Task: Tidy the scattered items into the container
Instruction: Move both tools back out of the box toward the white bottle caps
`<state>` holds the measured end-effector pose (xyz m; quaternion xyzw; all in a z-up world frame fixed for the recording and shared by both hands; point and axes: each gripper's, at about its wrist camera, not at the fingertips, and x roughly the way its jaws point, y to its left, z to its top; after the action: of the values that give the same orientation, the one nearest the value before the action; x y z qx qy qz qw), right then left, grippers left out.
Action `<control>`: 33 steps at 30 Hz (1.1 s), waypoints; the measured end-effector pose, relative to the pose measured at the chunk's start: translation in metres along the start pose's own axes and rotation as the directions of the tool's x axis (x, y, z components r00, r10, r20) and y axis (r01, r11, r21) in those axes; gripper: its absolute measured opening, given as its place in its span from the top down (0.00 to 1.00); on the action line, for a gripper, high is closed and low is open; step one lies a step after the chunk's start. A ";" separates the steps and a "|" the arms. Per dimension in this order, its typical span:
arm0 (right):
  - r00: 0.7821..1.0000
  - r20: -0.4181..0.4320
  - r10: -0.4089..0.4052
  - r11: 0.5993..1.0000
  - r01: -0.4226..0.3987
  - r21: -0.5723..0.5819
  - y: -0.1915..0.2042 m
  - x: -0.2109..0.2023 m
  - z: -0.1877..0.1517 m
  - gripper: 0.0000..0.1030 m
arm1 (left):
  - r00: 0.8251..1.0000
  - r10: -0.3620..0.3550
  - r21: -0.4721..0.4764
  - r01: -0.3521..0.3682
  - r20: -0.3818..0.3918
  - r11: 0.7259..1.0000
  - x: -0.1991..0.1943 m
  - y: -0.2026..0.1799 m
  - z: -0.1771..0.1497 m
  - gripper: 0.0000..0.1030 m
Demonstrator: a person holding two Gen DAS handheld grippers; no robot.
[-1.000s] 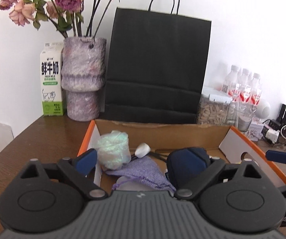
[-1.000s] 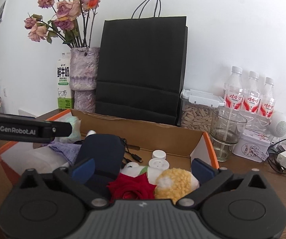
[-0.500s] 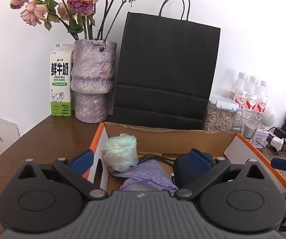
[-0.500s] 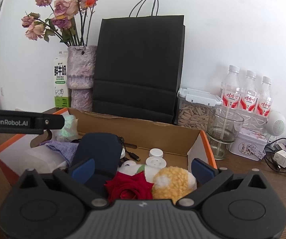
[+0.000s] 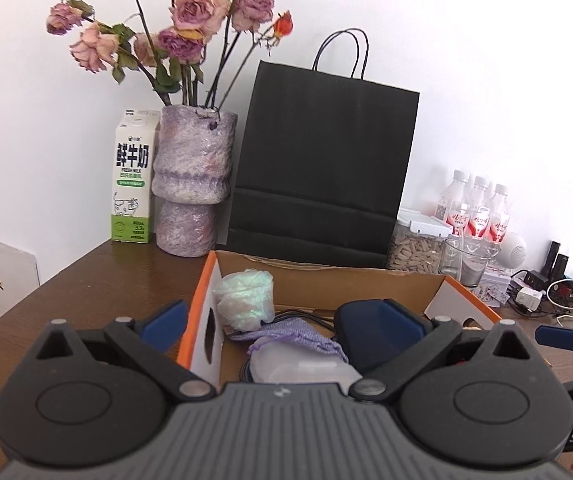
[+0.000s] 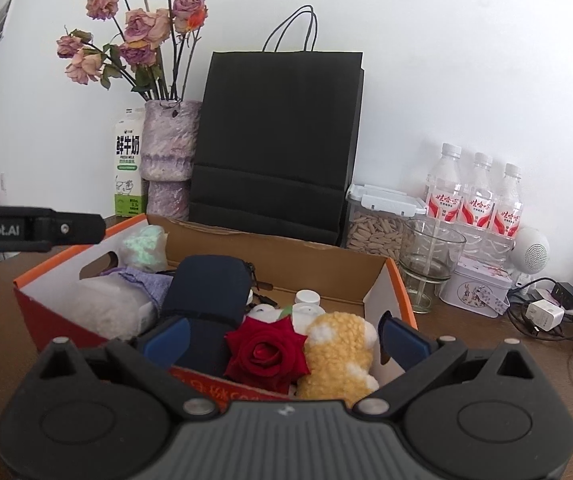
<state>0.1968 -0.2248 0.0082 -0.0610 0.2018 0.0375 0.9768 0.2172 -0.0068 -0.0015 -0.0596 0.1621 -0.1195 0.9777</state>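
The cardboard box (image 6: 326,276), orange along its rim, sits on the brown worktop (image 5: 98,280) and already holds the loose items. In the right wrist view a red rose (image 6: 268,354) and a yellow plush toy (image 6: 338,360) lie at the near edge, with a navy pouch (image 6: 206,292) at 10 o'clock from them. A lilac drawstring bag (image 5: 290,330) and a crumpled pale-green bag (image 5: 246,300) fill the left end.

All of these look light and soft. The plush and pouch would likely take a squeeze across the body, while the rose seems fragile and is probably best pinched low, under the petals.

The left tongs (image 5: 282,320) and right tongs (image 6: 282,338) both stand apart and hold nothing, poised at the box's near side. A black paper bag (image 6: 278,148) stands at 12 o'clock behind the box.
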 end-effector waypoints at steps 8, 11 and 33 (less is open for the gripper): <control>1.000 -0.003 -0.013 1.000 0.012 -0.021 0.009 -0.036 -0.025 0.00 | 0.999 0.021 -0.015 -0.022 -0.027 1.000 -0.035 0.011 -0.027 0.00; 1.000 -0.014 -0.012 1.000 0.012 -0.023 0.011 -0.047 -0.033 0.00 | 0.998 0.031 0.005 -0.031 -0.049 0.999 -0.043 0.010 -0.036 0.00; 0.976 -0.207 0.062 0.998 -0.065 -0.006 0.022 -0.059 -0.077 0.00 | 0.967 0.114 0.175 -0.075 -0.226 0.982 -0.062 0.001 -0.081 0.00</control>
<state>0.1101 -0.2160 -0.0406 -0.0645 0.3039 0.0636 0.9484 0.1335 0.0033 -0.0586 0.0442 0.2689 -0.0919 0.9578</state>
